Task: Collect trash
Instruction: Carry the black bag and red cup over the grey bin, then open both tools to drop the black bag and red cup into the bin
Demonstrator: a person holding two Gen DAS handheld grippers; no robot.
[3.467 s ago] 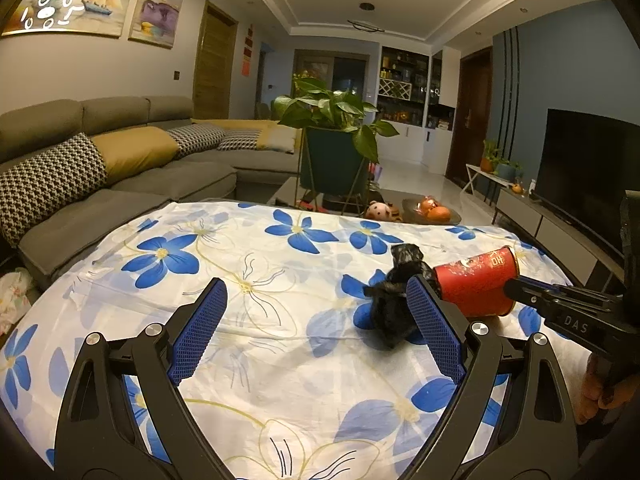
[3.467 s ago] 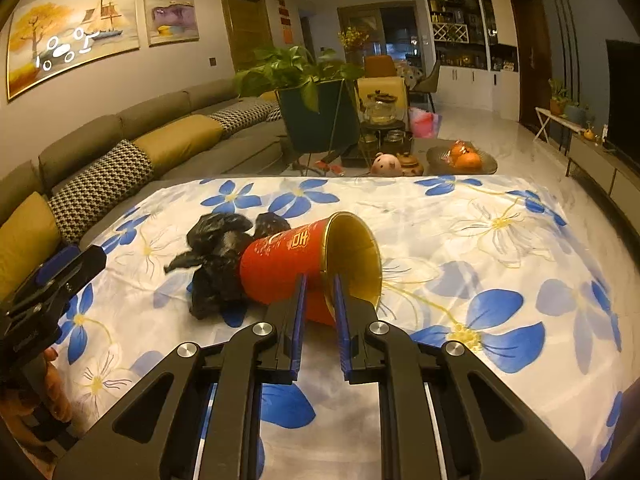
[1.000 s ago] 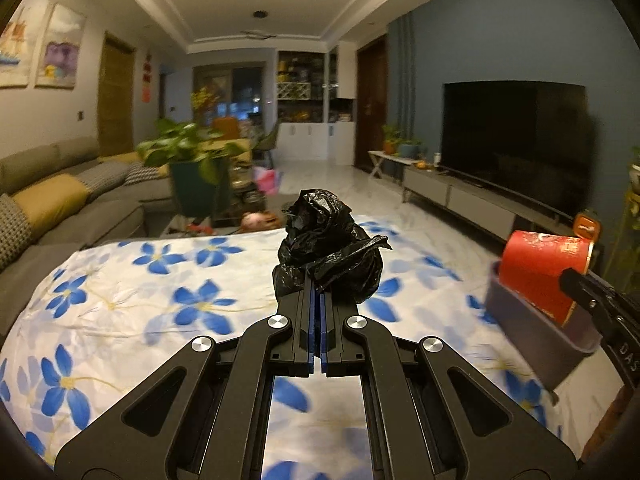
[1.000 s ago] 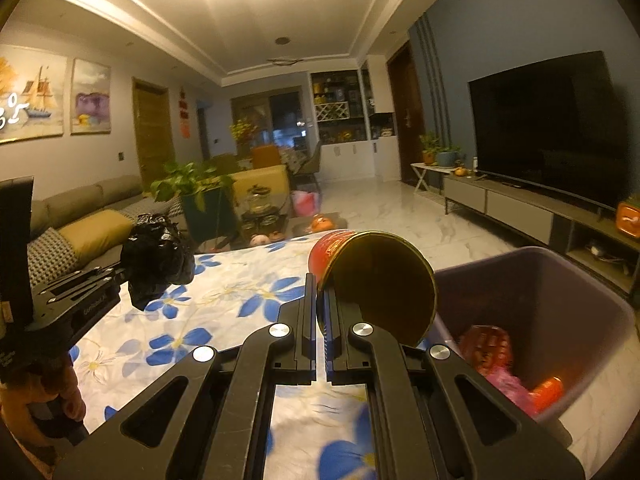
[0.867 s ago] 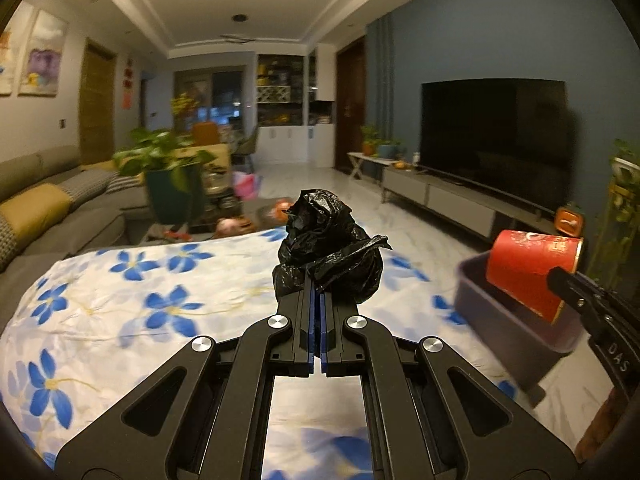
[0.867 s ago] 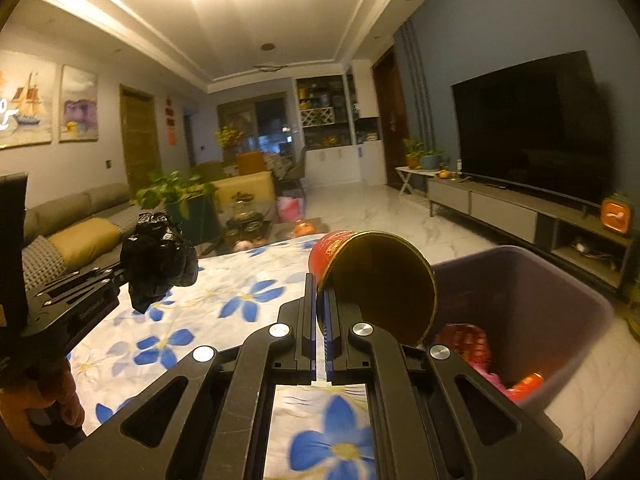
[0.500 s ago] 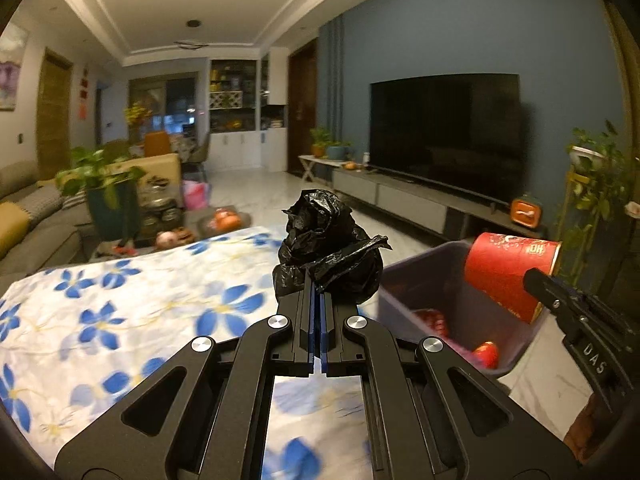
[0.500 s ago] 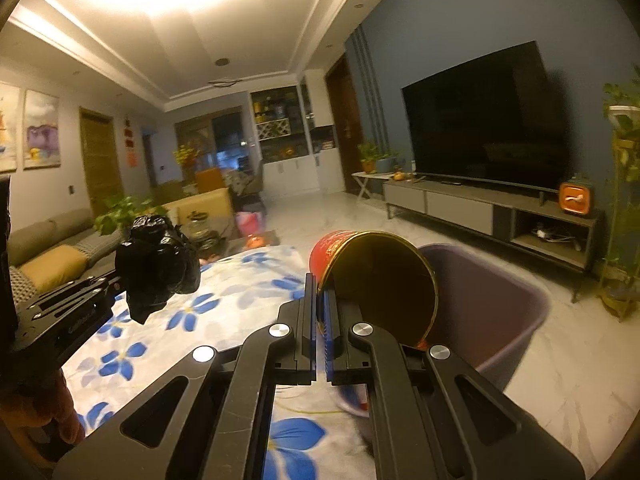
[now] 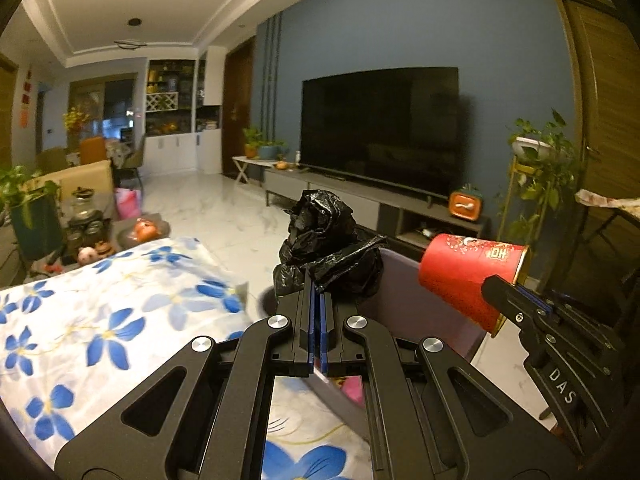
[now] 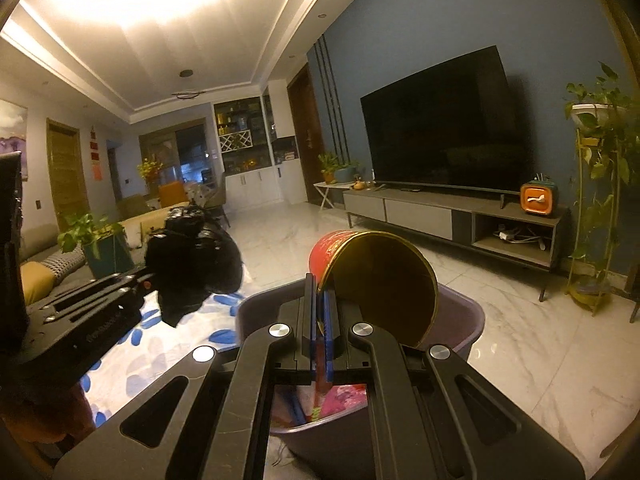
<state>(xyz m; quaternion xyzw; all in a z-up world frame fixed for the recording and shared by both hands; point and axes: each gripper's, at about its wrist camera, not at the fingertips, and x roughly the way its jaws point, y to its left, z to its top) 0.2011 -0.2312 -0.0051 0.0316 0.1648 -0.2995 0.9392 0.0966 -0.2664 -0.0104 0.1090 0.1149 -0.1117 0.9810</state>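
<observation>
Left tool (image 9: pixel 318 312): jaws pinched nearly together on a crumpled black plastic bag (image 9: pixel 330 246), which bunches up above the fingertips. In the right wrist view the same bag (image 10: pixel 192 256) hangs in the air at the edge of the flowered tabletop (image 10: pixel 120 344), just left of the bin.

Right tool (image 10: pixel 320 312): jaws narrow, clamped on the wall of a red paper cup (image 10: pixel 376 280) at its rim. Cup tilted on its side, open mouth toward the camera, gold lining visible, nothing seen inside. From the left wrist view the cup (image 9: pixel 468 280) sits over the right part of the bin, with the right tool (image 9: pixel 508 300) gripping its rim.

Purple-grey bin (image 10: pixel 460 320) stands on the marble floor against the tabletop (image 9: pixel 100 320). Inside it: pink and red wrappers (image 10: pixel 340 400), partly hidden by the tool. Bin wall (image 9: pixel 408 300) also shows behind the bag in the left view.

Behind: dark television (image 10: pixel 440 128) on a low cabinet (image 10: pixel 440 212).
</observation>
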